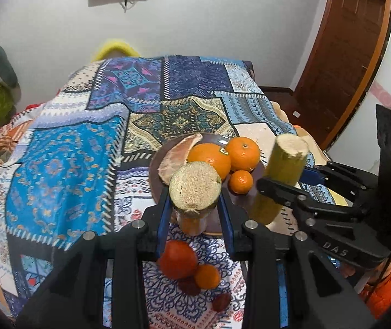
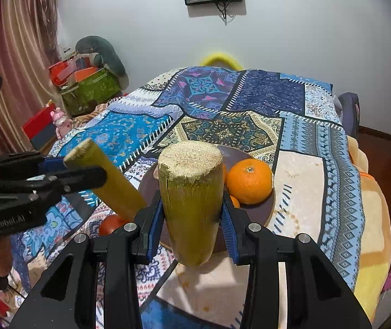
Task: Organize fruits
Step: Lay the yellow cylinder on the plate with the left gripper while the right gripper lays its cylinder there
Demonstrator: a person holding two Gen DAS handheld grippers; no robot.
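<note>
Clamped in the left gripper (image 1: pixel 194 213), one sugarcane piece (image 1: pixel 194 189) hangs above the plate (image 1: pixel 155 164) of oranges (image 1: pixel 243 153); the right gripper (image 2: pixel 192 219) pinches another cane (image 2: pixel 191 200) beside it. Both look stiff, fairly heavy, best held mid-length.

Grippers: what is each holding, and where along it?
Each holds a sugarcane piece by mid-length: left gripper on one, right gripper on another.

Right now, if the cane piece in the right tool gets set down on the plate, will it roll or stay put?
The cane piece looks stiff and round, so on its side it would likely roll. On its flat cut end it might stand, but could tip. The plate already holds oranges.
</note>
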